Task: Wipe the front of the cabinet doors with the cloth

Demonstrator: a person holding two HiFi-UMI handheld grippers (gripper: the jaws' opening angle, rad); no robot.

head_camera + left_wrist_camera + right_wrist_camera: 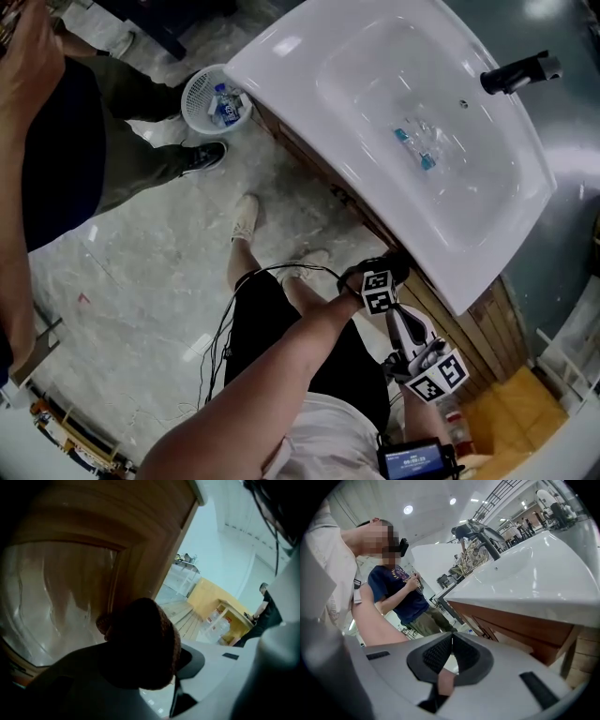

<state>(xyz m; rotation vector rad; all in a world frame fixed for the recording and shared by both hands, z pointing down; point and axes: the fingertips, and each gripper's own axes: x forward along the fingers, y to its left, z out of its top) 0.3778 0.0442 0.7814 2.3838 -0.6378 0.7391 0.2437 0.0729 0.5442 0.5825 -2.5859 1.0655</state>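
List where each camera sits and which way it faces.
Head view: on the person's head, looking steeply down at the sink, their arm, the left gripper and right gripper.
Left gripper view: on the left gripper, facing the cabinet door; jaws clamp the cloth.
Right gripper view: on the right gripper, looking past shut jaws at sink, arm and bystander.
Shared: head and right gripper views show the sink.

Ceiling lamps (408,509) light the room brightly, and the white sink (356,94) glares in the head view. My left gripper view is dim, the cloth (140,644) a dark blur. Both gripper views bend and blacken at the edges.
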